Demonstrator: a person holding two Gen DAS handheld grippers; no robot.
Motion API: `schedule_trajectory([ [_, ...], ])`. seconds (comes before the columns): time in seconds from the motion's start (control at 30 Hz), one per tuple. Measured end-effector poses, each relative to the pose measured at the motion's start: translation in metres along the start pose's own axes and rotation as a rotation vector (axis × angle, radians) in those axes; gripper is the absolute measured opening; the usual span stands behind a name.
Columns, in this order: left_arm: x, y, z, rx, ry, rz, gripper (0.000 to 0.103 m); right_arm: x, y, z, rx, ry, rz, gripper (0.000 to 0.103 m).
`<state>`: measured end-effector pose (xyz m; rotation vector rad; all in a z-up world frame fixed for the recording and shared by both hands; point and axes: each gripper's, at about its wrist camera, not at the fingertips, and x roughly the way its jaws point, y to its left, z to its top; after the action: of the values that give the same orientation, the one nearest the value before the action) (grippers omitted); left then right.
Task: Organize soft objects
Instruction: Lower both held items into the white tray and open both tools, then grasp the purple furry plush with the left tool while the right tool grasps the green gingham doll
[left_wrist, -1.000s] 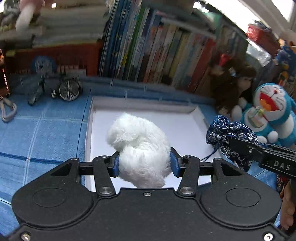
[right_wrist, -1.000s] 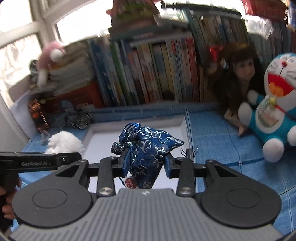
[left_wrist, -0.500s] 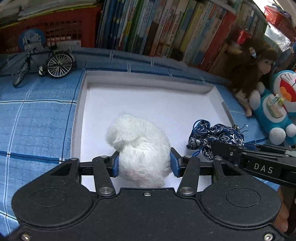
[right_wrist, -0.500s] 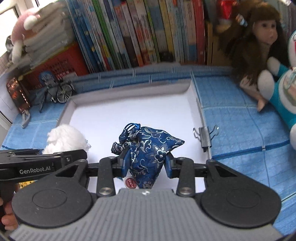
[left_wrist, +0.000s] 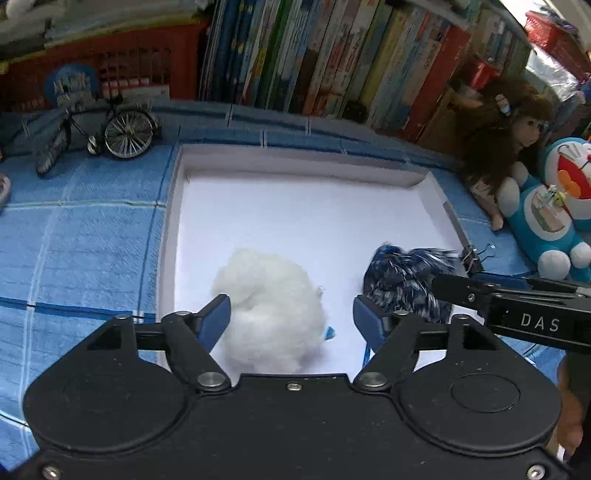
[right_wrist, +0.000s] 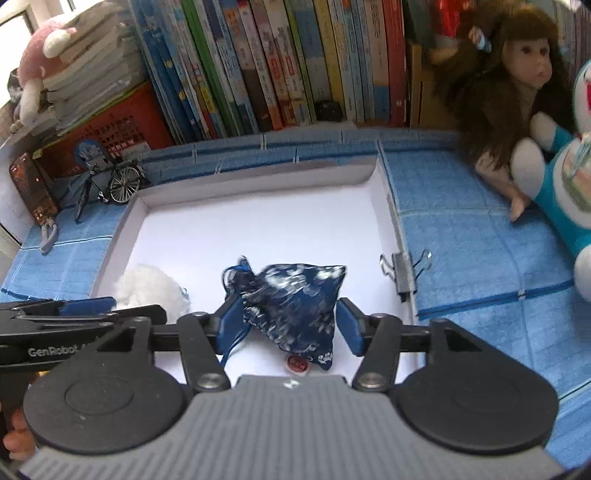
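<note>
Both tools stood over the near end of the white tray (left_wrist: 173, 221), which lay on a blue-tiled surface in front of a row of books.

- Left tool (left_wrist: 291, 319): fingers spread apart, the white fluffy ball (left_wrist: 269, 306) between them on the tray floor. Left pad just at the fluff; right pad clear of it.
- Right tool (right_wrist: 286, 325): fingers parted around the blue patterned pouch (right_wrist: 295, 306). Pouch blurred, so whether it lay settled could not be told. Cord (right_wrist: 231, 347) trailed past the left finger.
- Binder clip (right_wrist: 404, 271) sat on the tray's right wall, near the pouch.

Step in hand, as judged: release of both soft things into the tray. To do it well: lift each tool straight up and back, fingers kept wide, so fluff does not cling to a pad and the cord does not snag. The ball looked light and apt to drag along.
</note>
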<state>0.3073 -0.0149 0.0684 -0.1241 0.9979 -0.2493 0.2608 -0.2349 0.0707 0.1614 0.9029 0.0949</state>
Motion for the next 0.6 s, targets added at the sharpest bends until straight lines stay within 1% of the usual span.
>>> schedule_trajectory([
  [0.07, -0.015, -0.001, -0.003, 0.009, -0.032, 0.003, 0.077, -0.014, 0.002, -0.001, -0.015, -0.032, 0.014, 0.074],
  [0.13, -0.032, -0.002, -0.008, 0.024, -0.071, 0.004, 0.083, -0.032, 0.004, -0.004, -0.032, -0.078, 0.038, 0.077],
  [0.23, -0.060, -0.003, -0.021, 0.056, -0.134, 0.001, 0.085, -0.060, 0.009, -0.011, -0.069, -0.147, 0.065, 0.082],
  [0.3, -0.079, 0.000, -0.030, 0.067, -0.171, -0.018, 0.087, -0.079, 0.009, -0.019, -0.083, -0.190, 0.086, 0.084],
  [0.4, -0.105, 0.005, -0.047, 0.060, -0.226, -0.050, 0.089, -0.106, 0.004, -0.034, -0.104, -0.256, 0.110, 0.088],
  [0.53, -0.134, 0.015, -0.072, 0.057, -0.298, -0.079, 0.090, -0.134, -0.008, -0.057, -0.129, -0.330, 0.132, 0.090],
  [0.6, -0.148, 0.020, -0.086, 0.057, -0.336, -0.086, 0.092, -0.145, -0.016, -0.068, -0.134, -0.361, 0.140, 0.094],
])
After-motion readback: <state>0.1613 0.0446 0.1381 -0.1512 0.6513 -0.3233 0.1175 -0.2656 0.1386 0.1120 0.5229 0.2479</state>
